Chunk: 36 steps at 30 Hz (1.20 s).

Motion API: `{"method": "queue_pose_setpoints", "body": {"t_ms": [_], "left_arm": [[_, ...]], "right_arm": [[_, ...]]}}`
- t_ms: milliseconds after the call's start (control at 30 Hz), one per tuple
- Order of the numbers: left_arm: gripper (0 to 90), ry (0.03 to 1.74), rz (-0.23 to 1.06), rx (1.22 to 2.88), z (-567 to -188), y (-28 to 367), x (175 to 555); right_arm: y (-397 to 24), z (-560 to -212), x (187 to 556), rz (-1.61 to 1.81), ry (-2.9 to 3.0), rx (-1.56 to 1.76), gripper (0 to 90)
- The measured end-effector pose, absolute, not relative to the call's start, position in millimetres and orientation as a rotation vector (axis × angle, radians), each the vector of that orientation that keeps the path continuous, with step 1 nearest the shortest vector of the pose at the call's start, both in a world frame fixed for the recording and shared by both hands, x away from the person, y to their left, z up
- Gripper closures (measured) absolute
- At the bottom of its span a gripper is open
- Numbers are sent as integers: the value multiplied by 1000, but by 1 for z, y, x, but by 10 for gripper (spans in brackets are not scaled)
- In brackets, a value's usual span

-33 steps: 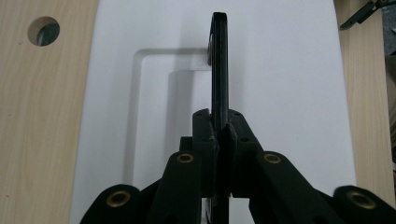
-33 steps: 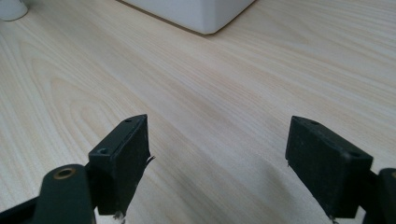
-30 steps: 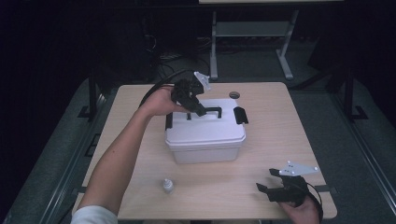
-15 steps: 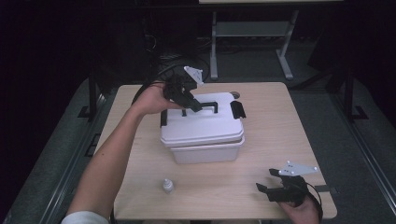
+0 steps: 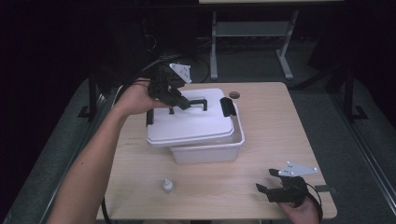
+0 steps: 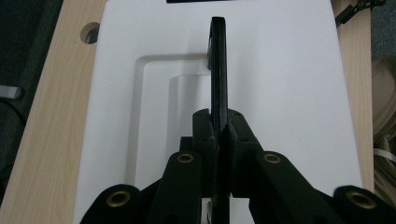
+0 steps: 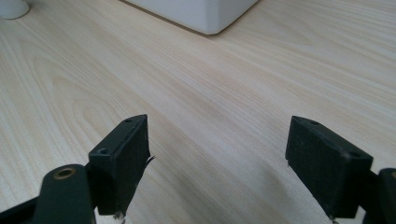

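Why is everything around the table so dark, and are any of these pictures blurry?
High view: light falls on the table; the room behind is nearly black. Left gripper view: the white lid looks bright, the near jaws soft. Right gripper view: wood grain sharp, faint shadows under the right gripper.

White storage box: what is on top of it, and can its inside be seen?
The white lid, raised and shifted left, hangs over the white storage box from its black handle, which the left gripper clamps. A sliver of the inside shows at right; the lid covers the rest.
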<state>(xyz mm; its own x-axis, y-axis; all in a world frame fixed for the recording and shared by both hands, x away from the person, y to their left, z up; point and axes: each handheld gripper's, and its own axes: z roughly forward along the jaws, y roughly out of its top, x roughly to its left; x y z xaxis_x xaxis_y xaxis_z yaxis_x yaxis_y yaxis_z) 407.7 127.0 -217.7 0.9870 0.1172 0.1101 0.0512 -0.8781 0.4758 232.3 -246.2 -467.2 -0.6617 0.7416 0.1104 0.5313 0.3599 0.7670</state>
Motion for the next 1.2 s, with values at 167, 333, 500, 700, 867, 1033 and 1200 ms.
{"method": "queue_pose_setpoints", "body": {"t_ms": [167, 333, 500, 700, 867, 1033, 1200], "left_arm": [[844, 149, 210, 2637, -211, 146, 395], [843, 176, 229, 2633, -207, 162, 385], [844, 221, 252, 2632, -204, 183, 373], [844, 275, 279, 2631, -201, 210, 359], [844, 321, 297, 2625, -202, 231, 348], [844, 358, 311, 2614, -203, 251, 337], [843, 386, 322, 2613, -207, 266, 328]], "right_arm": [[-245, -467, 231, 1184, 2372, 1132, 211], [-244, -467, 232, 1179, 2376, 1117, 211], [-243, -466, 231, 1174, 2374, 1115, 211], [-242, -466, 230, 1172, 2371, 1117, 212], [-243, -465, 228, 1163, 2366, 1120, 211], [-243, -465, 227, 1161, 2364, 1117, 211], [-242, -465, 226, 1148, 2365, 1108, 211]]}}
